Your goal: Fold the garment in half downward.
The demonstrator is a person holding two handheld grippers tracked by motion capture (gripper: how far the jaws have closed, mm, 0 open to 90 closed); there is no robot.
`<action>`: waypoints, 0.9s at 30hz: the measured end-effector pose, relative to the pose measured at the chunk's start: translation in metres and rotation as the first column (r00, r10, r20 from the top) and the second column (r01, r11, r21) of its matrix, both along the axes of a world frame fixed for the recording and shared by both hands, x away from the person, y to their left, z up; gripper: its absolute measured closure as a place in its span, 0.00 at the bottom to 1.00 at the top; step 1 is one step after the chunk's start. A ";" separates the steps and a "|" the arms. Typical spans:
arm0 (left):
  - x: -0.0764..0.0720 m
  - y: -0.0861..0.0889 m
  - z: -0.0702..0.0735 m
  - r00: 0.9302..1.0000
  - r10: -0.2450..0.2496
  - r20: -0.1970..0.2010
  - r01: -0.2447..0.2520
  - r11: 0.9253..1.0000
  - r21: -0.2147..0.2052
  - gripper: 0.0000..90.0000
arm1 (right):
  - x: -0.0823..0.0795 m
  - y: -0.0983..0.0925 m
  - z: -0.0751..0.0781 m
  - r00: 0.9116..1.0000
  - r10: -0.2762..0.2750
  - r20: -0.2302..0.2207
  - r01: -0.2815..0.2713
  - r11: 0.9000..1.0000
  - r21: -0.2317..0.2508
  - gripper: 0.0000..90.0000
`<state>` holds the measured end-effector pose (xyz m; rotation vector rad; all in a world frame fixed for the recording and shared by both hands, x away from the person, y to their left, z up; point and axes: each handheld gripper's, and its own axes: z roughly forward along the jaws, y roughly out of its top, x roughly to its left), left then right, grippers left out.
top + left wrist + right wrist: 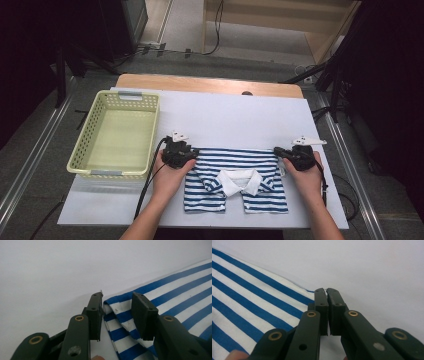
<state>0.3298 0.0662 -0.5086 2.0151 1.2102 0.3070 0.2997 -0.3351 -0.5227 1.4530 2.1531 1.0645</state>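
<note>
White tabletop [240,120], folding in hand. Left gripper [117,315]: jaws part open, straddling the blue-and-white striped cotton shirt's [235,180] corner, unpinched. Right gripper [327,312]: jaws together at the opposite corner; grip unclear. Risk: cloth slips out, fold skews.

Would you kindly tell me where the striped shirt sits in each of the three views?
High view: the striped shirt lies folded at lower centre on the white board, between the two hands.
Left gripper view: right half, its corner between the left tool jaws.
Right gripper view: left half, its edge reaching the right tool, whose jaws are shut.
Shared landmark: the white board under the shirt.
</note>
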 end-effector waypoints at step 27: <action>0.055 -0.005 0.017 0.992 0.062 0.109 -0.060 0.998 -0.021 0.99 | 0.067 0.005 0.031 1.000 -0.003 0.016 0.004 0.999 -0.054 0.96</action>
